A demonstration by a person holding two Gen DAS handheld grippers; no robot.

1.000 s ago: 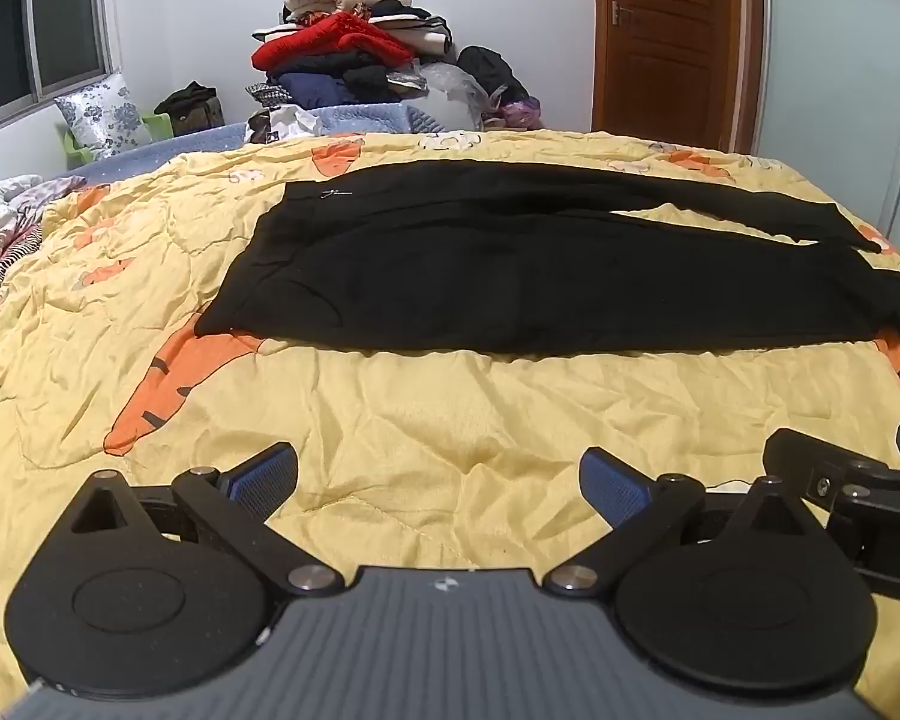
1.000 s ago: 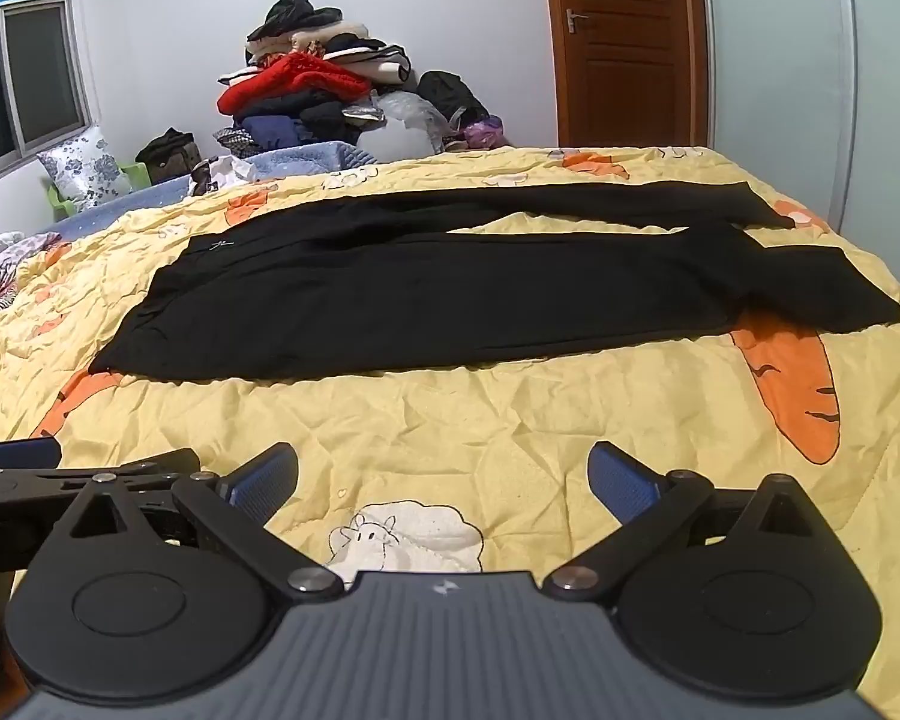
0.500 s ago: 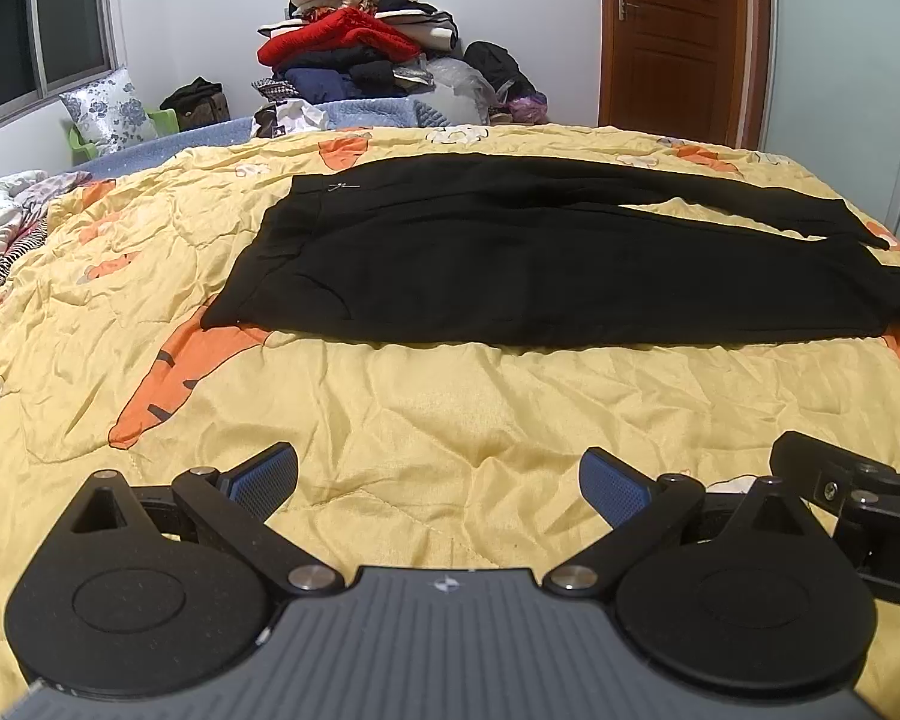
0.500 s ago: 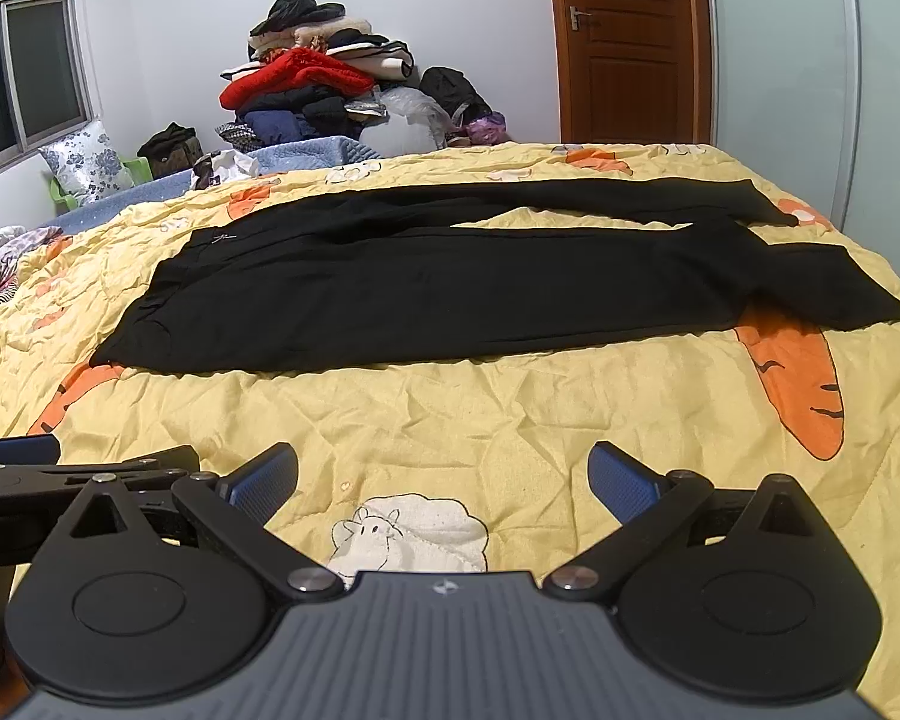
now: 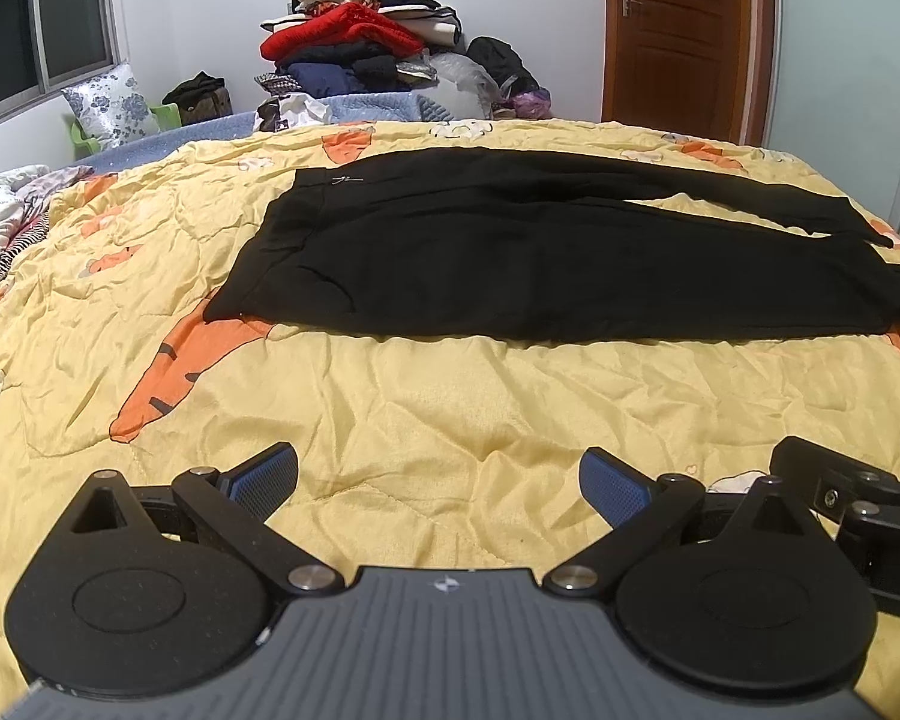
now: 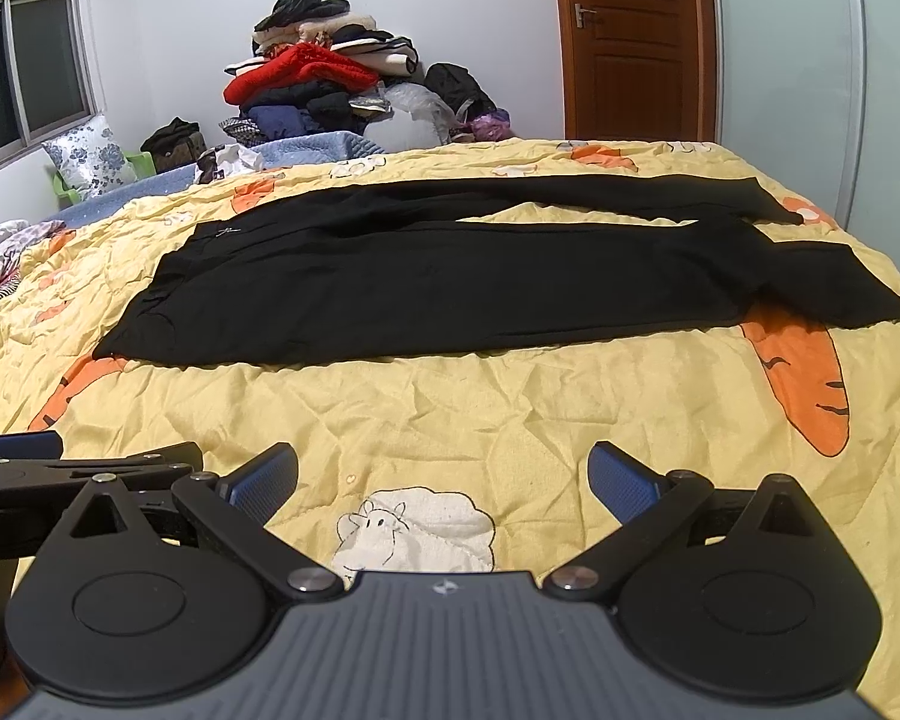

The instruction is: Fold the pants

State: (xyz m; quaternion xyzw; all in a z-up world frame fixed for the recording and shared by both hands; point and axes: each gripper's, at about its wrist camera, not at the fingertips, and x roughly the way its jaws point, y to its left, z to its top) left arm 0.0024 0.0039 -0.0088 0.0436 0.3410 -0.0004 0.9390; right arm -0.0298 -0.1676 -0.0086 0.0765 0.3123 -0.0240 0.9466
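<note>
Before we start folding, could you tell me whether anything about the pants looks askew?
Slightly: the black pants lie flat on the yellow quilt, but the legs splay apart and the near leg's cuff kinks sideways. Nothing looks damaged.

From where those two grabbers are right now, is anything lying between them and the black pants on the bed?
Nothing visible does. Only bare, wrinkled yellow quilt lies between the open left gripper and the black pants, and likewise ahead of the open right gripper. The clothes pile sits beyond the bed's far side, behind the pants.
</note>
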